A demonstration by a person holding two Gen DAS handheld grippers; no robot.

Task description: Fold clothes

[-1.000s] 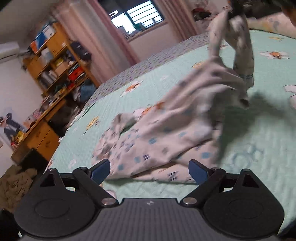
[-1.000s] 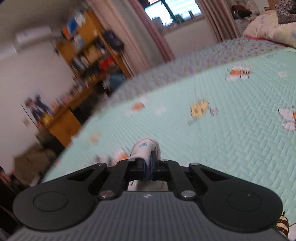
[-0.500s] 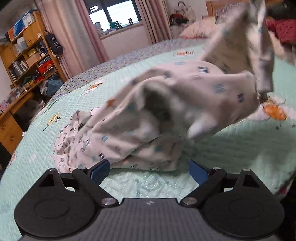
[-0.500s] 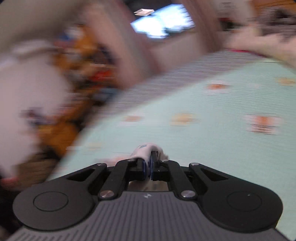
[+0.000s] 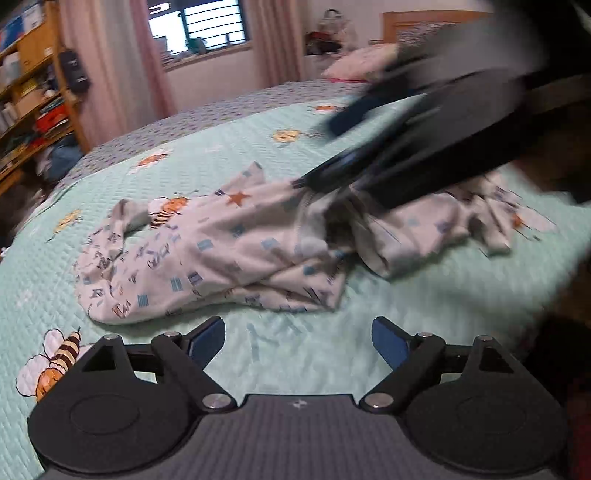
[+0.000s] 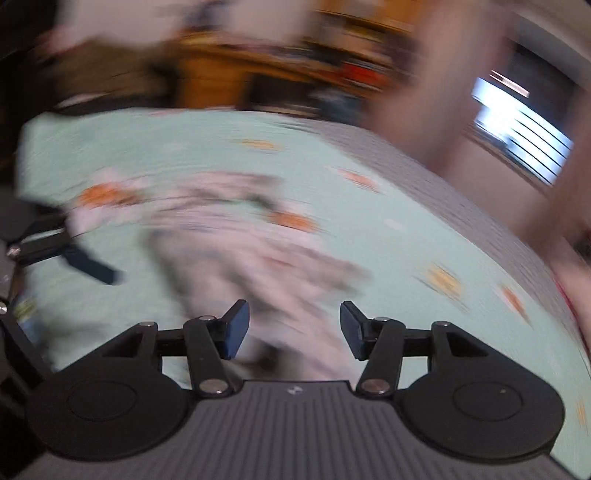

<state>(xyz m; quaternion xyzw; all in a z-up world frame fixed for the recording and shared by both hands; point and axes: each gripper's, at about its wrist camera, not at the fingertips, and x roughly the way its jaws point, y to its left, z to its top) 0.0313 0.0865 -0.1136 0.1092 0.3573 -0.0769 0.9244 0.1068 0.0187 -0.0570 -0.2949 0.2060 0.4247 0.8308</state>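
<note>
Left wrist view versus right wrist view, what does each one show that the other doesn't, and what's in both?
Only the left wrist view shows the garment's print sharply, the bee picture on the bedspread, the pillow, and the right hand-held gripper from outside, blurred, over the cloth.

Only the right wrist view shows that gripper's own jaws, which have just been opening, apart with nothing pinched.

Both show the patterned garment crumpled on the green bedspread, the window, the shelves and the open left hand-held gripper.

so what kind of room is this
Most likely a bedroom in a home: a bed with a bee-print quilt, pillows at its far end, a cluttered wooden bookshelf, and a curtained window.
</note>
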